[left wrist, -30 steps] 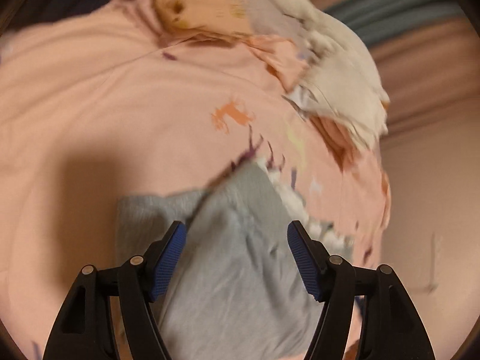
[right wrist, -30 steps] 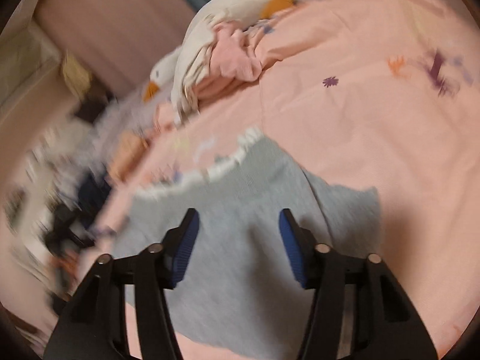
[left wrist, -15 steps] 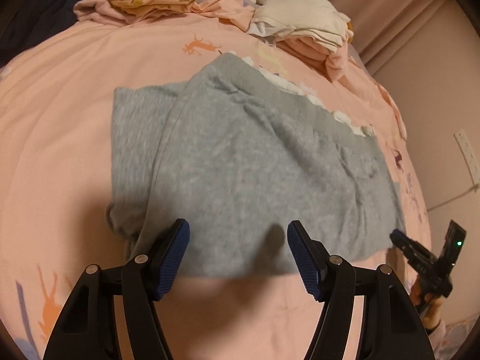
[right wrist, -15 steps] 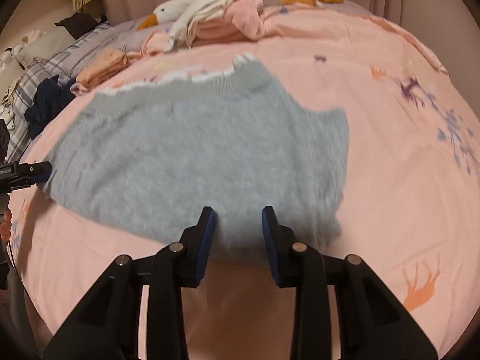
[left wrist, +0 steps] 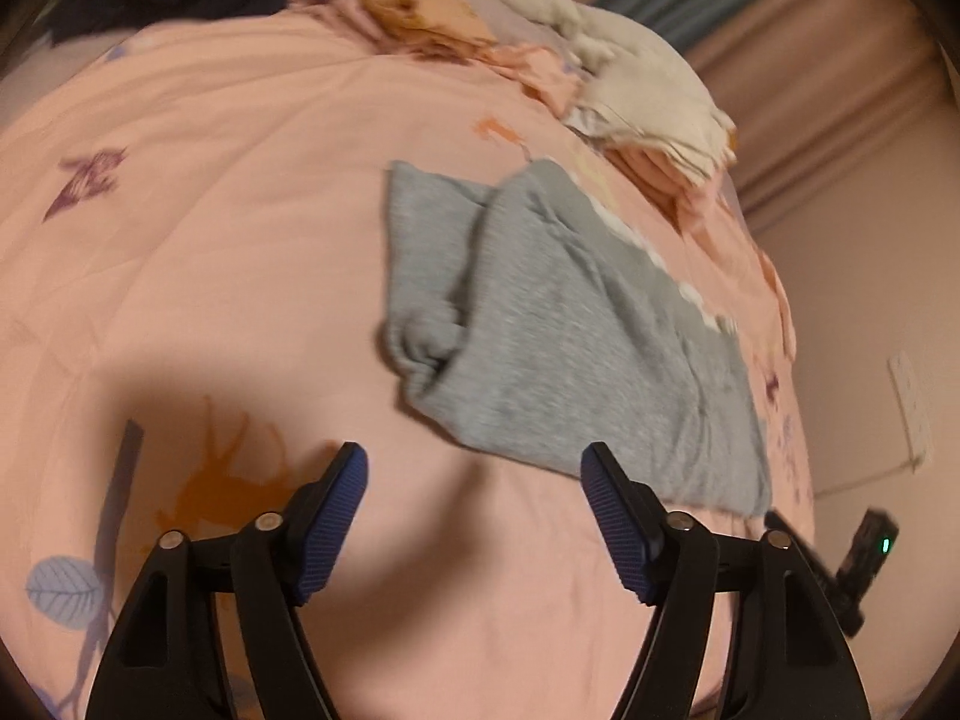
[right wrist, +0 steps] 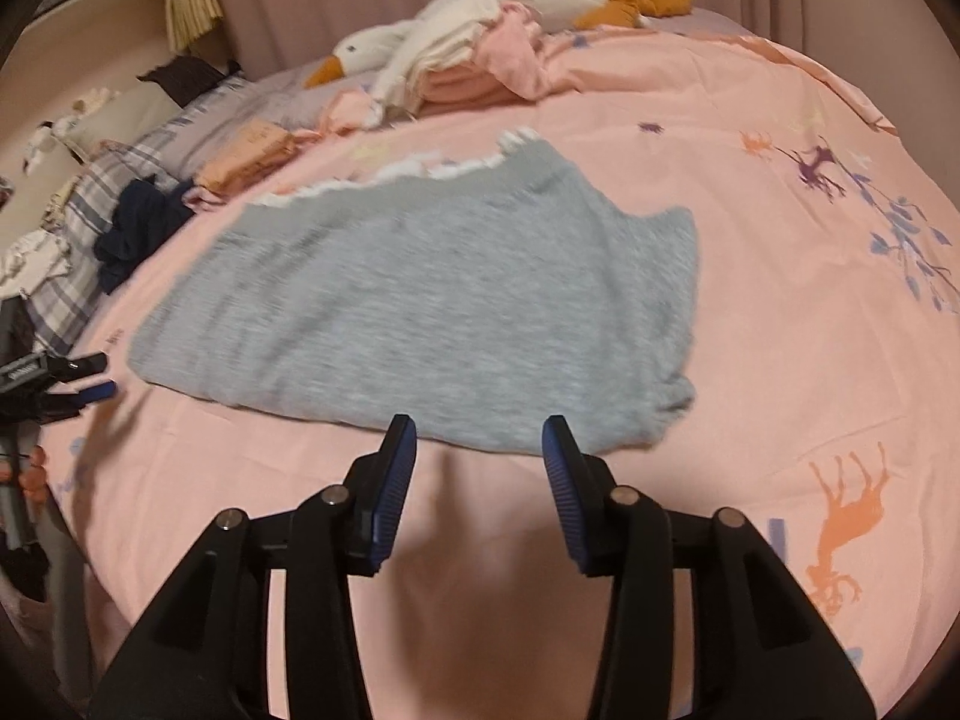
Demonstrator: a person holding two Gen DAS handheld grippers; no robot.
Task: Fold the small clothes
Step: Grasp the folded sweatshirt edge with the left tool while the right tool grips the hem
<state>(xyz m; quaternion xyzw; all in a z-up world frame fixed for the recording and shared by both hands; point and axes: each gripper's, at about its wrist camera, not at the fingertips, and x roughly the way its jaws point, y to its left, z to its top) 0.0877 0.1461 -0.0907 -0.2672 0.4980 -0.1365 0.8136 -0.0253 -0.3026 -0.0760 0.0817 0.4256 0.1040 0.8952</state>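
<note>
One grey garment (right wrist: 432,294), two hand-held grippers (right wrist: 477,468)

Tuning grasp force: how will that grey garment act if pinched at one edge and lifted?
The grey garment is probably floppy: it lies flat and follows the pink bedsheet. It is likely light, thin knit. The bunched corner suggests it would drag and crumple rather than slide whole.

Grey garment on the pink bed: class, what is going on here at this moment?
A person holding two handheld grippers is working on a grey knit garment with a white frilled edge, spread on a pink printed bedspread. The left gripper and right gripper both have their jaws open and hold nothing; each hovers just short of the garment's near edge. One corner is bunched and folded over. A plush goose and other clothes lie beyond.
</note>
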